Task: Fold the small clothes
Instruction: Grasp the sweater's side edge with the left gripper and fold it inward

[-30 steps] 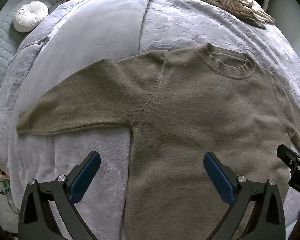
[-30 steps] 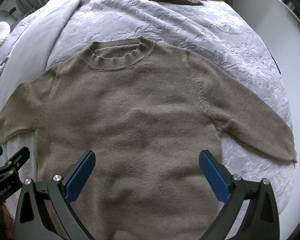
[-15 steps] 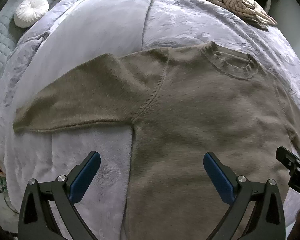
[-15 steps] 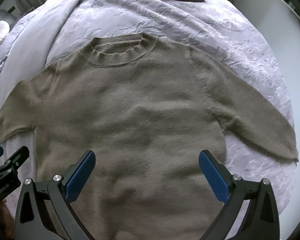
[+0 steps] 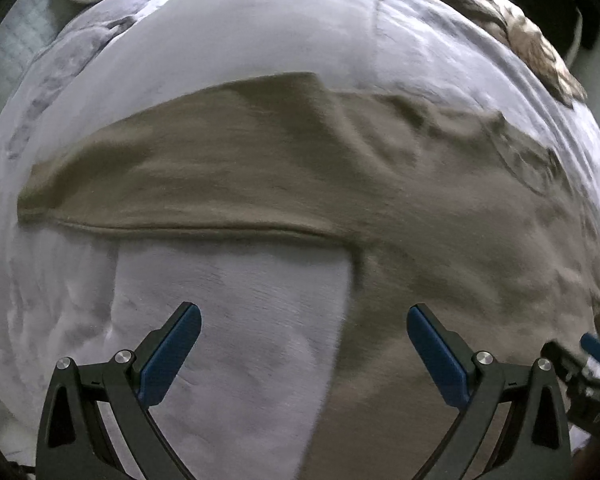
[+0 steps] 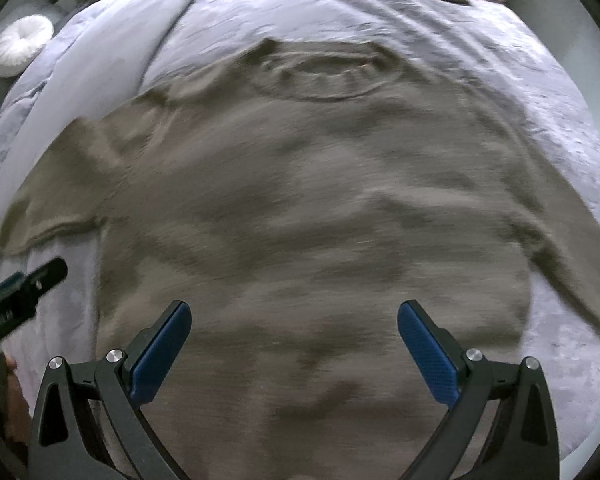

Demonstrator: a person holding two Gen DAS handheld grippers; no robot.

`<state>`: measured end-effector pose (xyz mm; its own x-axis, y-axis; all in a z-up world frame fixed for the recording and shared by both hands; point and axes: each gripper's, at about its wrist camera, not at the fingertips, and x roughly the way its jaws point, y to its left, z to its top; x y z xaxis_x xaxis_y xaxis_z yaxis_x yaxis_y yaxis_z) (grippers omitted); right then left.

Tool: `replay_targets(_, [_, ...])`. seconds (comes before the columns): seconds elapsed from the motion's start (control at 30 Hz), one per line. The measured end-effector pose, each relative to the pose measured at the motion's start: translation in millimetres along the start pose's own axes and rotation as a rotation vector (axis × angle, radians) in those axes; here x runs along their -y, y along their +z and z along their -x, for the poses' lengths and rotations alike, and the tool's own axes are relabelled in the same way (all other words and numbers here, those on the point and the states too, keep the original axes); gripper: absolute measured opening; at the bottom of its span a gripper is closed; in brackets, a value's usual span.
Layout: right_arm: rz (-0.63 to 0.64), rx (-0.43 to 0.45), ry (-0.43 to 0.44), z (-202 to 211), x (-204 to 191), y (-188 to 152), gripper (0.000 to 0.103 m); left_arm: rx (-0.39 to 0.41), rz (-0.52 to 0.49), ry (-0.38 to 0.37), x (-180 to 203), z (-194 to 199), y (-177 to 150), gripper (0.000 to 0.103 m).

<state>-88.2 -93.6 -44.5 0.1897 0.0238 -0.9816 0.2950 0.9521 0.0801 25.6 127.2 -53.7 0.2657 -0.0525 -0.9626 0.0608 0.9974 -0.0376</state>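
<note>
On the bed (image 6: 500, 52), a brown sweater (image 6: 320, 208) lies face up and spread, neckline toward the far side, both sleeves out to the sides. Its surface shows ripples across the body; both views are motion-blurred, so fine detail is unreliable. Left tool (image 5: 304, 350): jaws wide apart, nothing held, positioned above the pale bedcover and the sweater's side edge below the left sleeve (image 5: 172, 184). Right tool (image 6: 294, 346): jaws wide apart, nothing held, over the lower body of the garment.

Risks, in judgement: the soft bedcover may be pinched along with the knit, dragging bedding into the fold; a grasp taking only the top layer would separate front from back; existing ripples may set uneven creases.
</note>
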Motion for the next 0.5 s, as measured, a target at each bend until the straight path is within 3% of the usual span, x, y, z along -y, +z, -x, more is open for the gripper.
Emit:
replay_targets(0.13, [0.059, -0.009, 0.041, -5.5, -27.7, -4.2, 0.103, 0.06, 0.101, -0.049, -52.2, -5.2, 8.3, 0.103])
replay_targets(0.3, [0.133, -0.015, 0.077, -12.2, -60.9, -9.1, 0.103, 0.124, 0.263, -0.052, -130.8, -22.3, 19.1, 0.103])
replay_targets(0.5, [0.17, -0.016, 0.11, -20.5, -87.2, -10.8, 0.103, 0.156, 0.466, -0.171, -199.2, -56.7, 33.2, 0.103])
